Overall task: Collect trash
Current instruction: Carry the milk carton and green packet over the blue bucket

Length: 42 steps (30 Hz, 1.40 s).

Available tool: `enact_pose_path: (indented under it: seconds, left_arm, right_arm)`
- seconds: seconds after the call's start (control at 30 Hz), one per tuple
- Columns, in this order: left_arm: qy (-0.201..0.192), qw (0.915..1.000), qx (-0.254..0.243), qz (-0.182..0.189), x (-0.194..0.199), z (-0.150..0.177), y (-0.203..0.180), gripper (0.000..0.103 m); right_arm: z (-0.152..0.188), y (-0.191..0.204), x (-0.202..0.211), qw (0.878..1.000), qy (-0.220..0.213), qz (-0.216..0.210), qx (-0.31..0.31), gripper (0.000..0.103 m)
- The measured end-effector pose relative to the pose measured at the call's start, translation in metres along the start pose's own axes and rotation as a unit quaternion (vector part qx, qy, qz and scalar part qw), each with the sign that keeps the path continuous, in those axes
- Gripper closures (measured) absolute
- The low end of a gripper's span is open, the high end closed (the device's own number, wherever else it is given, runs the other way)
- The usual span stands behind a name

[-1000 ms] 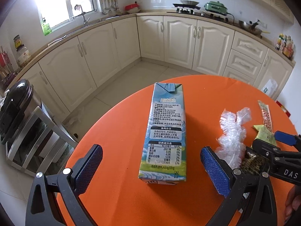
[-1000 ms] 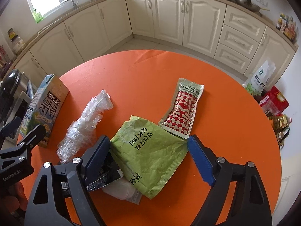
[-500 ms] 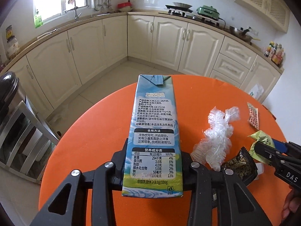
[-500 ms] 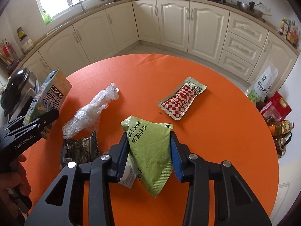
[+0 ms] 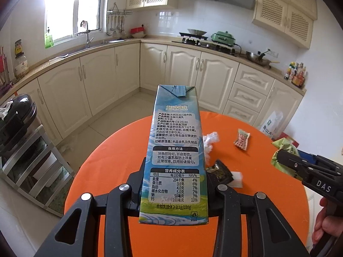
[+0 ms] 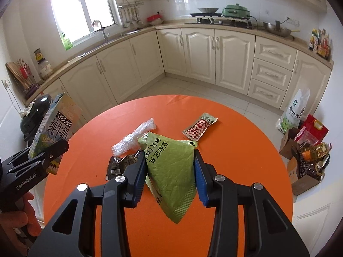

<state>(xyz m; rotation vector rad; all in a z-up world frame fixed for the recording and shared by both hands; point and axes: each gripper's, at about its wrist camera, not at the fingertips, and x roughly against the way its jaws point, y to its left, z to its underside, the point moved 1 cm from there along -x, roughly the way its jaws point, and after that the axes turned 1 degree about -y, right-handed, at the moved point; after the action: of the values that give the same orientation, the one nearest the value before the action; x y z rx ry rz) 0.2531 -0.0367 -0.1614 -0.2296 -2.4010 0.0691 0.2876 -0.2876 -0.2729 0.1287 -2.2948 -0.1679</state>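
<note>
The left gripper [image 5: 174, 184] clamps the milk carton [image 5: 174, 156] mid-frame (held upright), while the right gripper [image 6: 169, 171] pinches the green wrapper [image 6: 171, 171] at lower centre.

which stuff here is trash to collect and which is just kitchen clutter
Trash:
blue milk carton, held by left gripper
green crinkled wrapper, held by right gripper
red checked sachet
clear crumpled plastic
dark foil packet

Clutter:
white rice bag
oil bottles
green electric pot
</note>
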Motion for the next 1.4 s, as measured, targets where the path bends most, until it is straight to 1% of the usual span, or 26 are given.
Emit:
enact_pose_path:
  seconds: [0.27, 0.3, 0.47, 0.6, 0.83, 0.97, 1.1, 1.17, 1.27, 1.4]
  left_arm:
    - [-0.045, 0.9976, -0.036, 0.038, 0.095, 0.063, -0.055, 0.067]
    - [-0.053, 0.9973, -0.033, 0.039, 0.104, 0.069, -0.06, 0.067]
    - [-0.072, 0.9935, -0.056, 0.068, 0.147, 0.1, -0.085, 0.067]
    - [-0.08, 0.9897, -0.075, 0.092, 0.171, 0.119, -0.098, 0.067]
    - [-0.079, 0.9799, -0.114, 0.144, 0.186, 0.136, -0.116, 0.067]
    - [-0.061, 0.9722, -0.133, 0.182, 0.184, 0.143, -0.13, 0.067]
    - [-0.028, 0.9632, -0.154, 0.218, 0.17, 0.154, -0.15, 0.067]
    - [0.0, 0.9577, -0.158, 0.241, 0.159, 0.16, -0.16, 0.067]
    - [0.04, 0.9496, -0.171, 0.26, 0.142, 0.174, -0.177, 0.067]
    - [0.086, 0.9387, -0.194, 0.272, 0.118, 0.195, -0.206, 0.067]
  right_arm:
    - [0.012, -0.013, 0.075, 0.999, -0.054, 0.001, -0.01, 0.062]
    - [0.014, -0.015, 0.085, 0.998, -0.06, 0.003, -0.011, 0.062]
    - [0.025, -0.032, 0.133, 0.995, -0.093, 0.013, -0.025, 0.062]
    - [0.033, -0.052, 0.17, 0.992, -0.119, 0.031, -0.04, 0.062]
    - [0.055, -0.105, 0.221, 0.984, -0.146, 0.072, -0.078, 0.062]
    - [0.07, -0.14, 0.237, 0.979, -0.145, 0.099, -0.103, 0.062]
    - [0.086, -0.177, 0.243, 0.974, -0.139, 0.123, -0.131, 0.062]
    - [0.096, -0.198, 0.241, 0.971, -0.13, 0.136, -0.145, 0.062]
    - [0.113, -0.23, 0.235, 0.967, -0.113, 0.15, -0.17, 0.062]
    - [0.14, -0.276, 0.219, 0.96, -0.082, 0.164, -0.209, 0.062]
